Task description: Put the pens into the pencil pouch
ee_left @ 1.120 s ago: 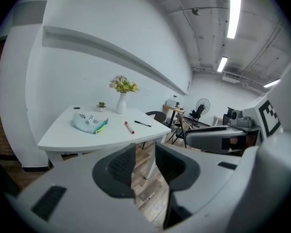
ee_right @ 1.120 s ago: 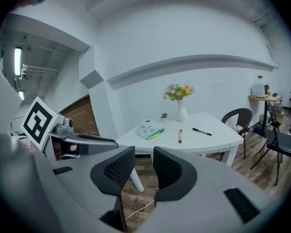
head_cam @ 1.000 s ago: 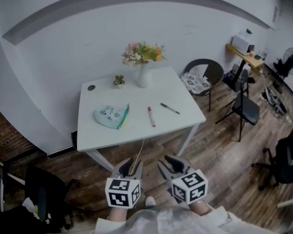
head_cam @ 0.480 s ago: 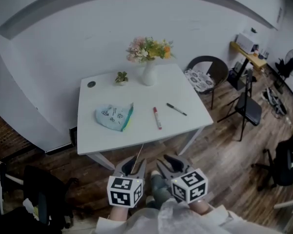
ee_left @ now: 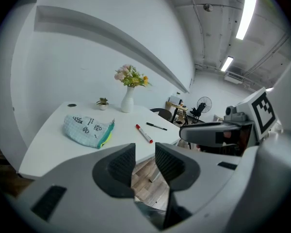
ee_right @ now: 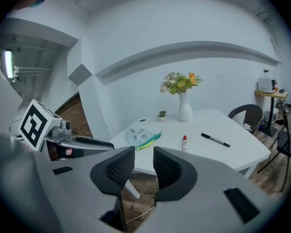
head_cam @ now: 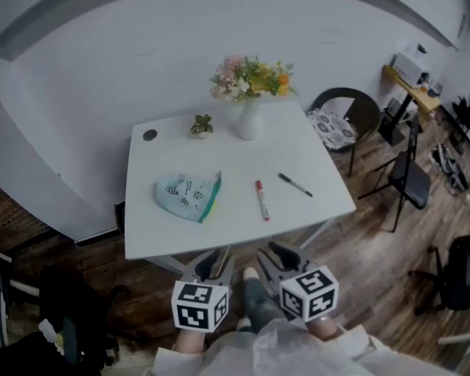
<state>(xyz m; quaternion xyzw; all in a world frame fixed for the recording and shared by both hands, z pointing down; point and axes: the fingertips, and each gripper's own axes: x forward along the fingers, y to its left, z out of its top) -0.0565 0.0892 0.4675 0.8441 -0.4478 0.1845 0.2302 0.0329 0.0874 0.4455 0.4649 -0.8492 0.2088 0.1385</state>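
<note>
Closer by a step, the person has drawn up to the worktop (head_cam: 164,229), whose near edge now sits just ahead of both grippers; nothing on it has shifted. The left gripper (head_cam: 214,261) and the right gripper (head_cam: 276,255) hang side by side below that edge, over the wooden floor. On each, the jaws stand a narrow gap apart with nothing between them.

I take this as the approach, with no pen yet touched. The next move, as I judge it, calls for reaching over the edge, opening one set of jaws wider and closing across a pen's barrel, while the other gripper steadies the pouch.

The pouch (head_cam: 189,196) lies flat left of centre: soft pale teal cloth with small dark prints and a yellow-green edge on the side turned toward the pens. Whether that side is unzipped I cannot tell from here. The red pen (head_cam: 262,200), a pale barrel with a red cap at its far end, lies just right of the pouch, apart from it. The black pen (head_cam: 295,184), thin and dark, lies slantwise further right. A vase (head_cam: 249,120) of flowers and a small plant (head_cam: 202,125) stand at the back.
</note>
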